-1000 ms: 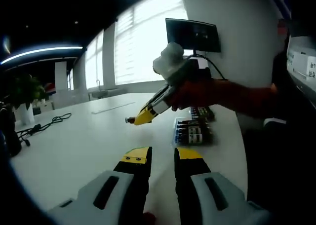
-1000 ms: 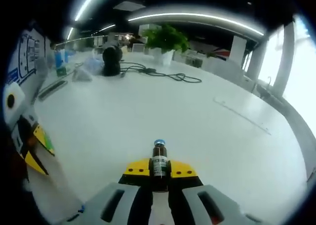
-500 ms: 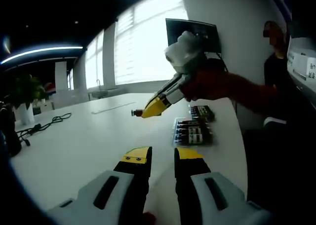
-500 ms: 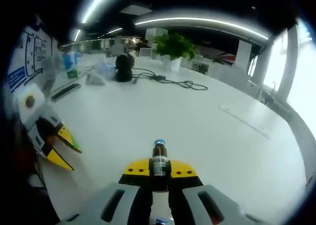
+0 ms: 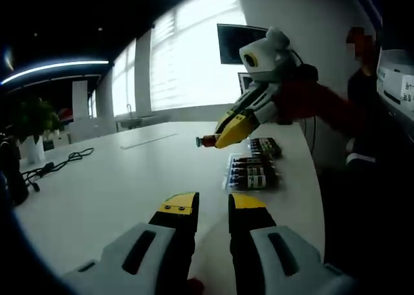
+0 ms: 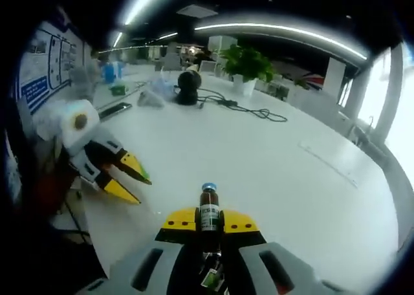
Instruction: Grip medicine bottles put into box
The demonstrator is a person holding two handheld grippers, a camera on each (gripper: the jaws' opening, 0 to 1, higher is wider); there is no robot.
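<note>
my right gripper (image 6: 208, 222) was clamped on a small brown medicine bottle (image 6: 208, 211), blue cap pointing away, label facing the camera, held in the air above the white table (image 6: 272, 159). in the left gripper view the same right gripper (image 5: 220, 138) came in from the right, yellow tips pinching the bottle (image 5: 207, 141) sideways, above and just left of the box (image 5: 251, 173). the box sat on the far right of the table (image 5: 103, 185) with rows of dark bottles already in it; a second tray (image 5: 265, 147) lay just beyond it. my left gripper (image 5: 213, 207) was low over the table, jaws a little apart, nothing between them. in the right gripper view it (image 6: 132, 182) showed at the left, yellow tips spread and empty. a potted plant (image 6: 249, 65), a black cable (image 6: 249, 109) and a dark round object (image 6: 189, 88) sat at the far side. a monitor (image 5: 236, 44) hung by the window.
</note>
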